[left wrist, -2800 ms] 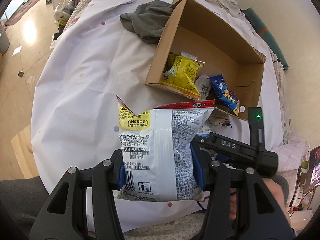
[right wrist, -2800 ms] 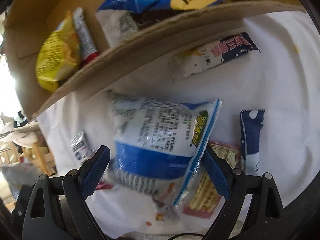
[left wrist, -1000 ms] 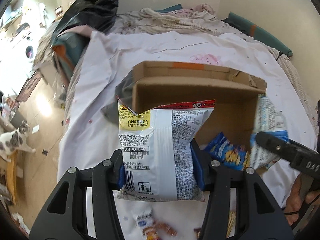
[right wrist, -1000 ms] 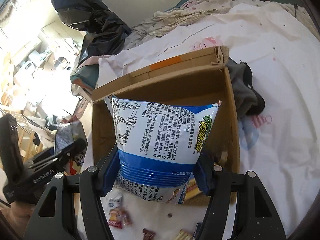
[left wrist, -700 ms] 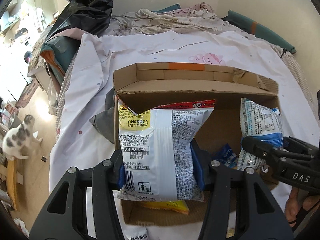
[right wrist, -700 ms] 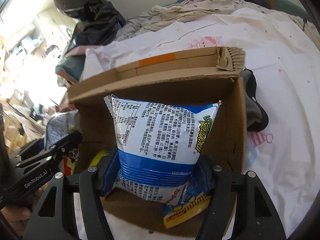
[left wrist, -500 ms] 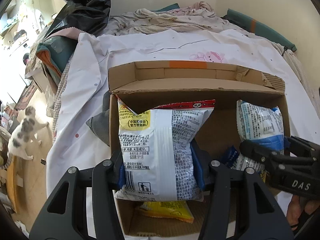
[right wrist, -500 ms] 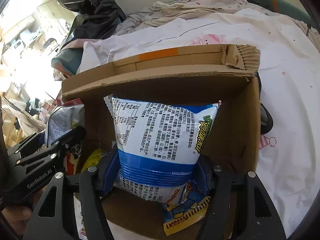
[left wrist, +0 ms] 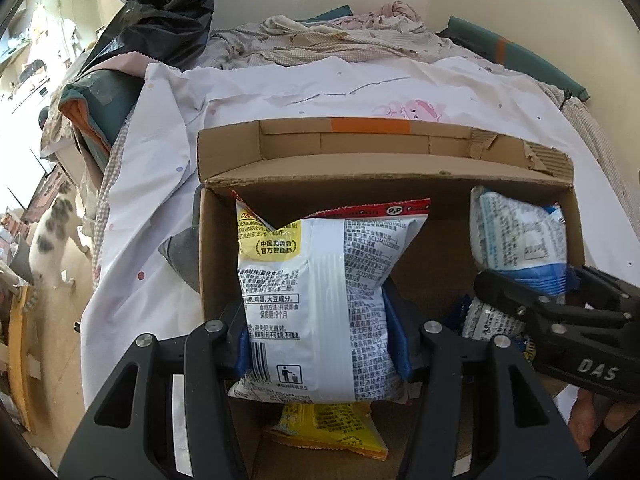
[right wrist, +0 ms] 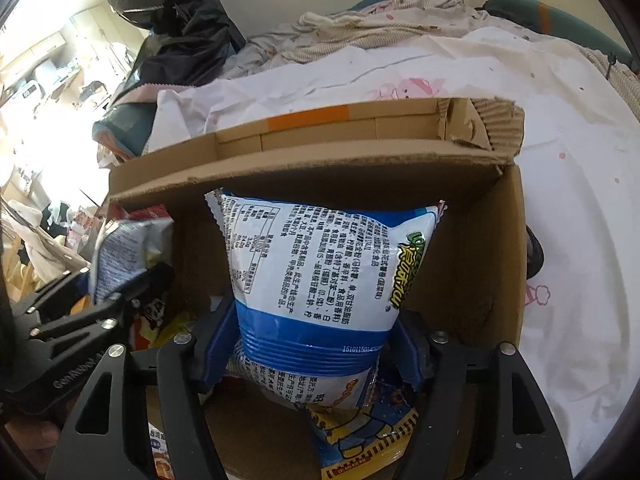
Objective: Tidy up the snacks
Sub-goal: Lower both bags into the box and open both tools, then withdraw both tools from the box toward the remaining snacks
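Note:
My left gripper (left wrist: 322,340) is shut on a white snack bag with a red top and yellow patch (left wrist: 320,280), held over the left part of an open cardboard box (left wrist: 360,152). My right gripper (right wrist: 316,352) is shut on a white and blue snack bag (right wrist: 320,272), held over the right part of the same box (right wrist: 496,264). In the left wrist view the right gripper (left wrist: 560,320) and its bag (left wrist: 516,236) show at the right. A yellow packet (left wrist: 328,428) and a blue and yellow packet (right wrist: 360,432) lie in the box.
The box sits on a white sheet (left wrist: 160,200) on a bed. Crumpled bedding (left wrist: 340,36) and a black plastic bag (left wrist: 160,12) lie behind it. A grey cloth (left wrist: 182,256) lies at the box's left side. A cat (left wrist: 52,232) stands on the floor at left.
Both grippers have carried their bags from in front of the box forward and down over its opening. The box now fills more of both views.

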Action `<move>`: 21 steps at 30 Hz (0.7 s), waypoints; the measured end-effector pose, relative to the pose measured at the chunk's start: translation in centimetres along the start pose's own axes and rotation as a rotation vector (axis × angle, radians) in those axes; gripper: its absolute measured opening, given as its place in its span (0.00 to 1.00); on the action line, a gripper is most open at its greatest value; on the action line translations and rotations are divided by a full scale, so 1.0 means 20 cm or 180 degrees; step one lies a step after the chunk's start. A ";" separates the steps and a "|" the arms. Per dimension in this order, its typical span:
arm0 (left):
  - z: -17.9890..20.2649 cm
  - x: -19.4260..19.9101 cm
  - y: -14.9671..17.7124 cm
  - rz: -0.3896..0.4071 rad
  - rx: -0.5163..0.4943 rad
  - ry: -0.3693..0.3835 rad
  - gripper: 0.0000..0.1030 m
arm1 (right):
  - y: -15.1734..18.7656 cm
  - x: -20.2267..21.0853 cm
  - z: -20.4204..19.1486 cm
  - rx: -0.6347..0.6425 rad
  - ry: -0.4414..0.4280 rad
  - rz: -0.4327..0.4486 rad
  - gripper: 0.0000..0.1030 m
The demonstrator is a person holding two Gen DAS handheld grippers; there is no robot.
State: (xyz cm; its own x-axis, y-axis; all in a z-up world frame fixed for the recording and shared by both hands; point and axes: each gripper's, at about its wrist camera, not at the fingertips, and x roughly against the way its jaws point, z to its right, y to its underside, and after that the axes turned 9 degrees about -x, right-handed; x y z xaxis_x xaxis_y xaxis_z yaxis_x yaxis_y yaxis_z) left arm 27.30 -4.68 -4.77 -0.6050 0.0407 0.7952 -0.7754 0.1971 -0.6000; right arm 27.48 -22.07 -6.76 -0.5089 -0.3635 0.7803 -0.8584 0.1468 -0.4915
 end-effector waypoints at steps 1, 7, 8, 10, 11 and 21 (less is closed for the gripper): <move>0.00 -0.01 0.00 -0.0029 0.0000 -0.0024 0.49 | 0.00 0.01 0.00 0.0001 -0.0026 -0.0003 0.69; 0.00 0.01 0.01 -0.0060 0.0062 0.0065 0.69 | -0.01 0.06 0.00 0.0018 -0.0126 0.0069 0.82; 0.01 0.02 0.01 -0.0030 0.0058 0.0069 0.73 | -0.01 0.07 0.01 -0.0006 -0.0144 0.0091 0.83; 0.02 0.04 0.01 0.0003 0.0044 0.0069 0.85 | -0.02 0.09 0.02 -0.0043 -0.0160 0.0122 0.92; 0.03 0.05 0.00 0.0016 0.0023 0.0084 0.85 | -0.03 0.09 0.03 -0.0080 -0.0177 0.0141 0.93; -0.02 0.13 0.03 0.0022 0.0199 0.0170 0.85 | -0.04 0.16 0.00 -0.0106 -0.0243 0.0200 0.94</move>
State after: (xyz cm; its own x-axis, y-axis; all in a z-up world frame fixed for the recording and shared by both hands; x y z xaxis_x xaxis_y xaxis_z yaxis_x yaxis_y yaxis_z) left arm 25.46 -4.03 -3.05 -0.6012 0.0945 0.7935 -0.7819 0.1352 -0.6086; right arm 26.52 -23.32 -3.91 -0.5565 -0.4214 0.7160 -0.8273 0.2016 -0.5244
